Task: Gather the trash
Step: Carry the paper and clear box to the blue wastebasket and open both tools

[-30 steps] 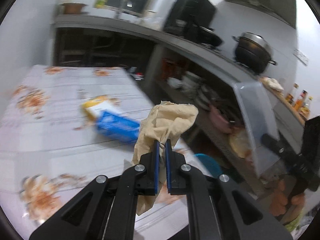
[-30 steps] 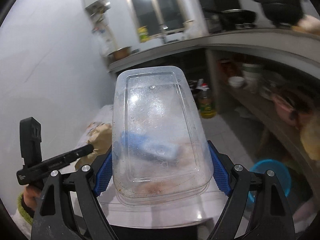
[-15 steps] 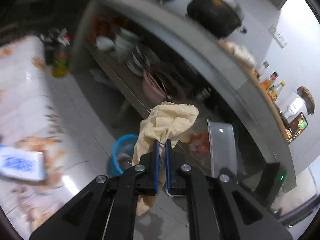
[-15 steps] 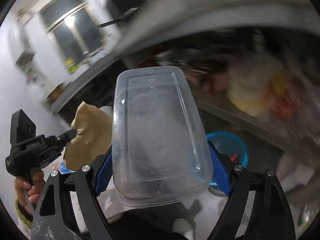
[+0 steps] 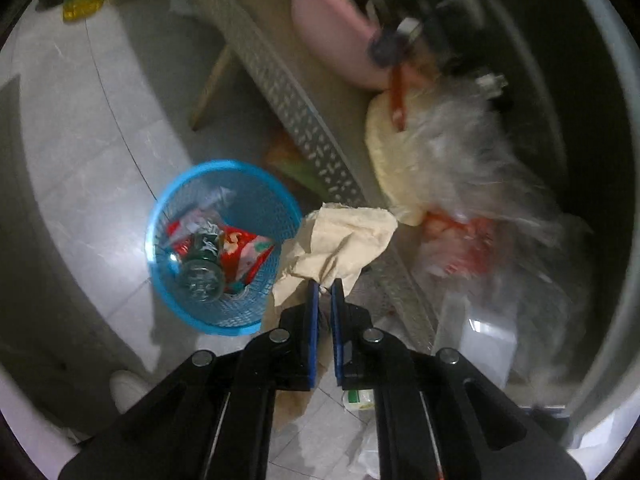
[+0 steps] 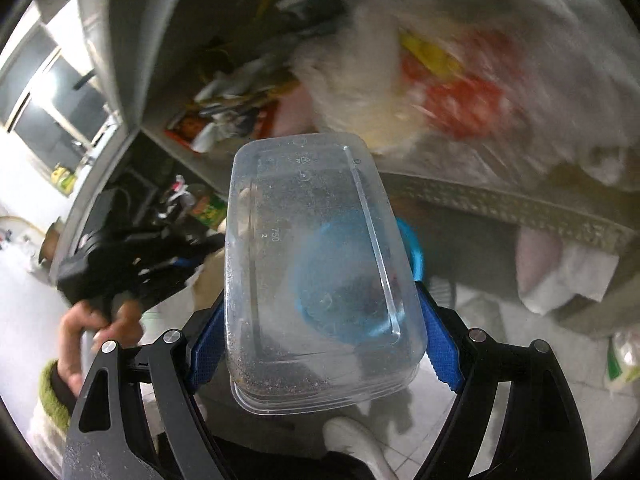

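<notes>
Two grips on at once. My left gripper [image 5: 325, 285] has its jaws nearly together, pinching a crumpled tan paper [image 5: 340, 244] that fans out above the blue pads and hangs down behind them. My right gripper [image 6: 320, 322] stands wide, its pads pressed against both long sides of a clear plastic container [image 6: 316, 268], turned bottom-up toward the lens, greasy specks inside. Beyond the paper, just left of it in the left view, a blue mesh bin [image 5: 218, 246] sits on the pale floor tiles [image 5: 92, 152], holding a red wrapper [image 5: 240, 250] and a clear bottle [image 5: 200, 278]. Seen through the container in the right view, the same bin shows as a blue blur. Right of the bin runs a perforated metal shelf [image 5: 316, 136] with a pink basin [image 5: 332, 28] and plastic bags [image 5: 472, 168], smeared by motion. A white shoe [image 6: 356, 444] shows below the container.
</notes>
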The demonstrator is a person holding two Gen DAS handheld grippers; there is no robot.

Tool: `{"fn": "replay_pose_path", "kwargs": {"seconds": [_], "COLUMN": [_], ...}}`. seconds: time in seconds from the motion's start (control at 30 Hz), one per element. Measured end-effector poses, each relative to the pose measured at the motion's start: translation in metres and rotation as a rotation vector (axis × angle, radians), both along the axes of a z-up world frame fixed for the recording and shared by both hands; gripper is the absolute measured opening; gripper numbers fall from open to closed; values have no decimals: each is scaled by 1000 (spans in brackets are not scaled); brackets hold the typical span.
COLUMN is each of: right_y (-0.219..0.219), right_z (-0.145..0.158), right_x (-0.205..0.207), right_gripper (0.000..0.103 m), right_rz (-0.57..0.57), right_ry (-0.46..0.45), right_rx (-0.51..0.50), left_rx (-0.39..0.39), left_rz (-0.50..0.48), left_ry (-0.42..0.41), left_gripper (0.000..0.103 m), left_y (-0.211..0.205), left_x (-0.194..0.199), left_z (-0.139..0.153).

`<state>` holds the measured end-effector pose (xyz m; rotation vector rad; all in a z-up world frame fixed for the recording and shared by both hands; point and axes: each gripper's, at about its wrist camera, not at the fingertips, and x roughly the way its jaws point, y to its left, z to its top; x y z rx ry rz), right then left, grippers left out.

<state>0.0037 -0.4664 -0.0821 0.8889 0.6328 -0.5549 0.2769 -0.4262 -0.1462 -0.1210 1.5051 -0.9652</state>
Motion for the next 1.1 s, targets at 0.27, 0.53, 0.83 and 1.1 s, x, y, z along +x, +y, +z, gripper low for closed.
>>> {"fn": "replay_pose_path", "kwargs": {"seconds": [0.27,0.53,0.83,1.1], "right_y": [-12,-17,-33,-19], "right_z": [-27,-55,-109,-144], "right_x": [-12,22,131,130], "right_gripper": [79,79,85,86], "right_rz": [-20,37,135,90], "right_ry": [57,57,66,216], "right_rx": [35,92,96,30], "left_rx": [82,59,-53,-38], "left_rz": [16,87,100,138], "left_ry": [70,46,-192,-426], "left_gripper": [42,50,62,74], "left_y": [-57,-34,58,209], "left_x": [7,27,41,3], "left_z": [-63,-42,88,151]}}
